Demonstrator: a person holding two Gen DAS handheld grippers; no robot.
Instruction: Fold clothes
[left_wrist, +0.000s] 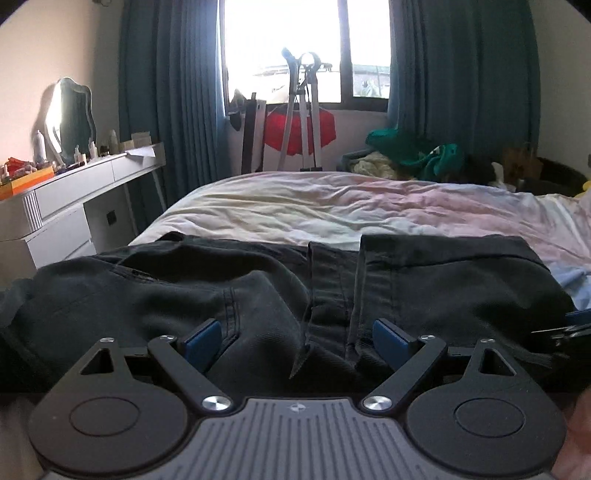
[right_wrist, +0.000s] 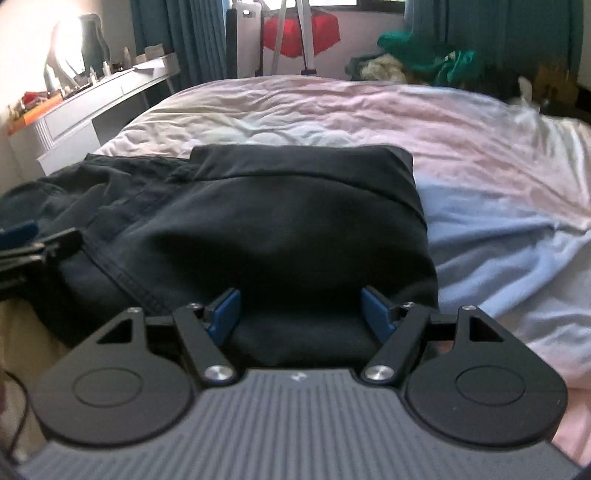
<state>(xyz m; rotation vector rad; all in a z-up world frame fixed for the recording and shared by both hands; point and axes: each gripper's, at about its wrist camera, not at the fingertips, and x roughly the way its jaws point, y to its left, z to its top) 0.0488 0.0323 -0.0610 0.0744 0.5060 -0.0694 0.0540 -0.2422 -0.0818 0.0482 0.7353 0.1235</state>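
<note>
Black denim lies heaped across the near edge of the bed (left_wrist: 295, 206): a pair of dark trousers (left_wrist: 258, 291), bunched on the left and flatter on the right. Their long axis appears to run side to side across both views, parallel to the bed's near edge, so each gripper faces the garment square-on.

The left gripper (left_wrist: 295, 341) points forward and roughly level over the rumpled middle of the cloth, where a seam and a loose strap run toward the camera. Its blue pads (left_wrist: 205, 341) stand wide apart with fabric lying between them, and they grip nothing.

The right gripper (right_wrist: 297, 314) sits just beside it, toward the flatter end, where a folded-over panel (right_wrist: 303, 162) lies smooth, its right edge meeting the pale blue stretch of sheet (right_wrist: 498, 251). Its fingers are likewise spread wide, straddling a low ridge of cloth at the near hem without closing on it. It tilts slightly downward.

Neither gripper looks nearer the cloth; both are at its near edge, so a grasp would seem to need only closing on the hem.

Beyond the bed stand a white dressing table (left_wrist: 74, 195) and teal curtains (left_wrist: 177, 92).
</note>
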